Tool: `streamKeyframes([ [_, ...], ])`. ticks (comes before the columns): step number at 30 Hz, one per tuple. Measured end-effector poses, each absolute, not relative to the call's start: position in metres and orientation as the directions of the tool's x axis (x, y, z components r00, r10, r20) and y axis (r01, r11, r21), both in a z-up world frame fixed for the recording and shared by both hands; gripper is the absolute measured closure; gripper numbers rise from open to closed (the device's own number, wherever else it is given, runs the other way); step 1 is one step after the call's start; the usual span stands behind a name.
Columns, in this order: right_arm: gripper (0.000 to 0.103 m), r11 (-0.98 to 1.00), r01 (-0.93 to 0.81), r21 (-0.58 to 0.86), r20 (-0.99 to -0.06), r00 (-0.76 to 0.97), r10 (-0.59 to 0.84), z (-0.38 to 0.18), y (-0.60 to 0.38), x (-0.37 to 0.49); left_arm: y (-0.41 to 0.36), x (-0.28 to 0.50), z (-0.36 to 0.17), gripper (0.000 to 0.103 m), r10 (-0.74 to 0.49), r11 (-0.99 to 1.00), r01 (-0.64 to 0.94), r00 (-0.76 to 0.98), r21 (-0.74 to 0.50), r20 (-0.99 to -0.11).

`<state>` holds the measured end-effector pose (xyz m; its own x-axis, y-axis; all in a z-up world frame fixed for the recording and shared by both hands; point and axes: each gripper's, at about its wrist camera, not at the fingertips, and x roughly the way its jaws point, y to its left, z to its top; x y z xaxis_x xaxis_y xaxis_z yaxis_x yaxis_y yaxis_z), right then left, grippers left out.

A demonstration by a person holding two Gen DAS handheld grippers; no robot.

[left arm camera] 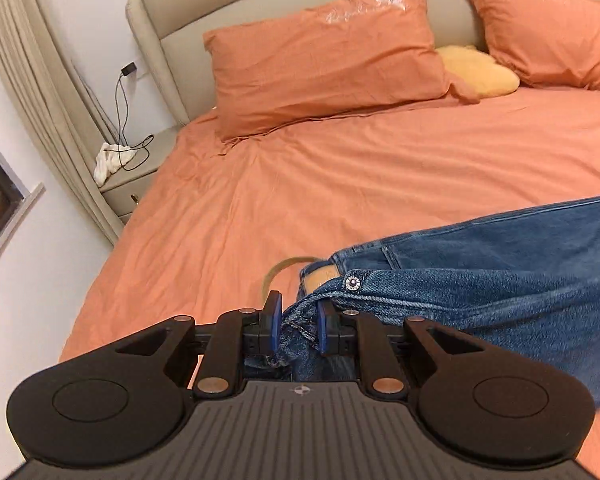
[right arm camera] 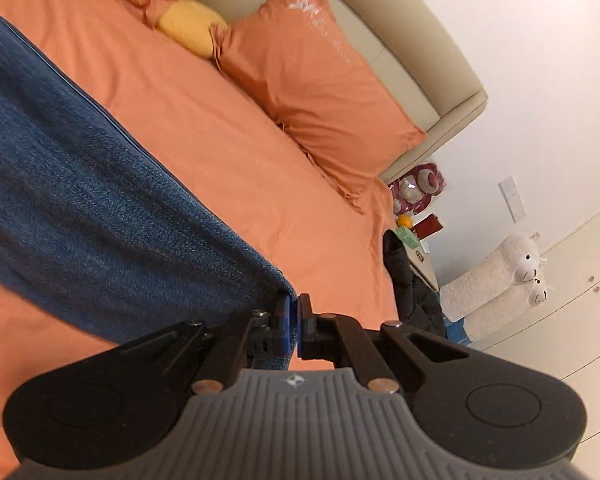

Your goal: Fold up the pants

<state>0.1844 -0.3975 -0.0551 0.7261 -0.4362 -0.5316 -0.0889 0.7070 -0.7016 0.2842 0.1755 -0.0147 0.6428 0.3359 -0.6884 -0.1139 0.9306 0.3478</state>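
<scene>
Left wrist view, left to right:
- Curtain [left arm camera: 28, 60], beige, pleated, far left edge of frame.
- Nightstand [left arm camera: 134, 178], left of centre, bearing a crumpled white cloth [left arm camera: 110, 160] and a black charger cable [left arm camera: 126, 120] that runs up to a wall plug.
- Headboard [left arm camera: 168, 20], beige padded, across the top of frame.
- Bed sheet [left arm camera: 300, 184], orange, wrinkled, filling the middle of frame.
- Pillow [left arm camera: 324, 60], orange, upper centre; second orange pillow [left arm camera: 540, 28] at upper right; small yellow cushion [left arm camera: 480, 70] between them.
- Left gripper [left arm camera: 298, 320], lower centre. Blue-padded fingers clamped on bunched waistband denim.
- Jeans [left arm camera: 500, 280], blue denim, lower right of frame. Waistband end with metal button [left arm camera: 353, 282] and tan inner label lies just beyond the fingers; the legs run off the right edge, lying over the sheet.

Right wrist view, left to right:
- Jeans [right arm camera: 80, 184], a broad denim band from the upper left edge down to lower centre, narrowing to a corner at the fingers.
- Right gripper [right arm camera: 294, 320], lower centre. Fingers nearly together, pinching that denim corner.
- Pillow [right arm camera: 320, 92], orange, upper centre, against the headboard.
- Dark clothing [right arm camera: 412, 292], heaped beside the bed's edge, right of centre.
- Plush alpaca toys [right arm camera: 500, 280], white, right of frame, near the pale wardrobe doors [right arm camera: 572, 312].
</scene>
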Motion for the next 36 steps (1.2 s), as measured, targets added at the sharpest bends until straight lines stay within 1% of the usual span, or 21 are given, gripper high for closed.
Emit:
streamKeyframes([
  [5,0.103,0.695,-0.115,-0.709,-0.56,0.691,-0.457,-0.088,-0.403,0.268,0.172,0.342,-0.04,0.083,0.362,0.919,-0.106,0.607,0.38,-0.708],
  [12,0.103,0.672,-0.2,-0.713,-0.627,0.612,-0.482,-0.159,-0.402,0.37,0.175,0.42,-0.106,0.083,0.371,0.917,-0.069,0.518,0.394,-0.771],
  [15,0.103,0.664,-0.252,-0.704,-0.664,0.565,-0.489,-0.197,-0.4,0.396,0.18,0.44,-0.135,0.083,0.353,0.926,-0.055,0.48,0.374,-0.803],
  [18,0.103,0.663,-0.294,-0.688,-0.696,0.525,-0.49,-0.229,-0.4,0.411,0.188,0.454,-0.157,0.083,0.322,0.943,-0.067,0.44,0.327,-0.839],
  [20,0.103,0.663,-0.31,-0.682,-0.708,0.508,-0.491,-0.244,-0.399,0.415,0.192,0.455,-0.169,0.083,0.31,0.948,-0.069,0.431,0.312,-0.848],
  [22,0.103,0.651,-0.318,-0.689,-0.704,0.508,-0.497,-0.256,-0.396,0.417,0.189,0.455,-0.174,0.084,0.316,0.945,-0.06,0.433,0.323,-0.844],
  [25,0.103,0.641,-0.32,-0.698,-0.697,0.511,-0.503,-0.255,-0.393,0.414,0.187,0.45,-0.17,0.084,0.327,0.939,-0.059,0.447,0.338,-0.832],
  [27,0.103,0.631,-0.314,-0.709,-0.684,0.526,-0.506,-0.244,-0.393,0.406,0.185,0.438,-0.157,0.085,0.333,0.938,-0.084,0.492,0.337,-0.804],
  [30,0.103,0.593,-0.295,-0.749,-0.633,0.583,-0.509,-0.22,-0.388,0.381,0.175,0.407,-0.126,0.085,0.353,0.927,-0.117,0.59,0.355,-0.726],
  [32,0.103,0.56,-0.28,-0.78,-0.591,0.622,-0.513,-0.2,-0.385,0.368,0.172,0.389,-0.103,0.086,0.356,0.927,-0.147,0.633,0.345,-0.688],
  [34,0.103,0.557,-0.247,-0.793,-0.564,0.644,-0.518,-0.18,-0.384,0.363,0.173,0.377,-0.083,0.086,0.352,0.93,-0.169,0.661,0.326,-0.663],
  [36,0.103,0.575,-0.223,-0.787,-0.564,0.637,-0.525,-0.163,-0.386,0.365,0.177,0.381,-0.074,0.086,0.341,0.934,-0.159,0.666,0.321,-0.663],
])
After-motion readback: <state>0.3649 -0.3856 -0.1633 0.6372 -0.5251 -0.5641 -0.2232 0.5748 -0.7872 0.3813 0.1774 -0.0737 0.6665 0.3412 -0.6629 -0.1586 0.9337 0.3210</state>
